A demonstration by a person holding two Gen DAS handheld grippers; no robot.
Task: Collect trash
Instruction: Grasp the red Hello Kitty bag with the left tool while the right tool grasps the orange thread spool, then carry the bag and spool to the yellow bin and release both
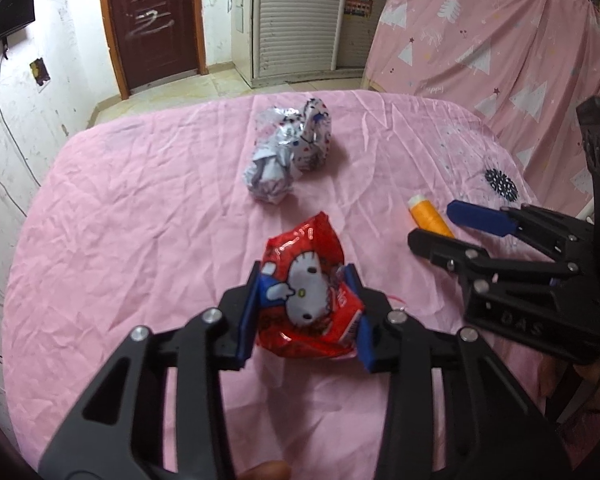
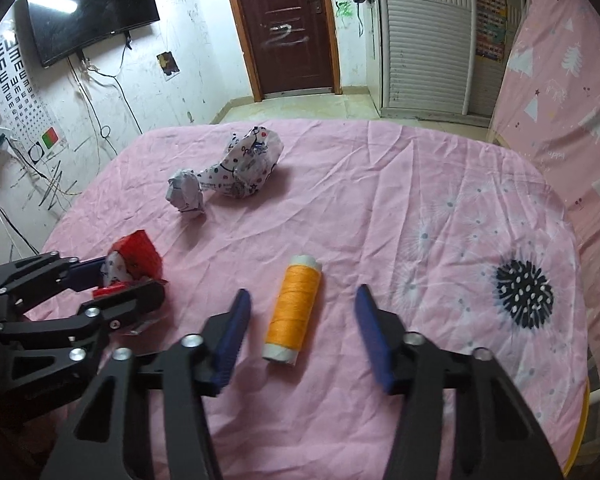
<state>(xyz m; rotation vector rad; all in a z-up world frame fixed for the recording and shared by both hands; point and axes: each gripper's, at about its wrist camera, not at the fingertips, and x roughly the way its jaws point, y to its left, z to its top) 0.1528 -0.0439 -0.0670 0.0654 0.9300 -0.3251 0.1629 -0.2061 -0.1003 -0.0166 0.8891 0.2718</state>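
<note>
Already the red snack wrapper (image 1: 308, 300) is clamped between the pads of the left gripper (image 1: 306, 312), low over the pink sheet (image 1: 140, 220). The orange thread spool (image 2: 296, 308) is straddled, untouched, by the half-open right gripper (image 2: 304, 336), its long axis running along the fingers. Crumpled paper (image 2: 186, 196) and a dotted wrapper (image 2: 246, 168) are left farther off, nearer the left gripper.

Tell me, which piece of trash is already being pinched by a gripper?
The red cat wrapper. The left gripper squeezes it between its blue pads, while the crumpled white paper ball and the dotted wrapper lie untouched farther back on the pink cloth.
</note>
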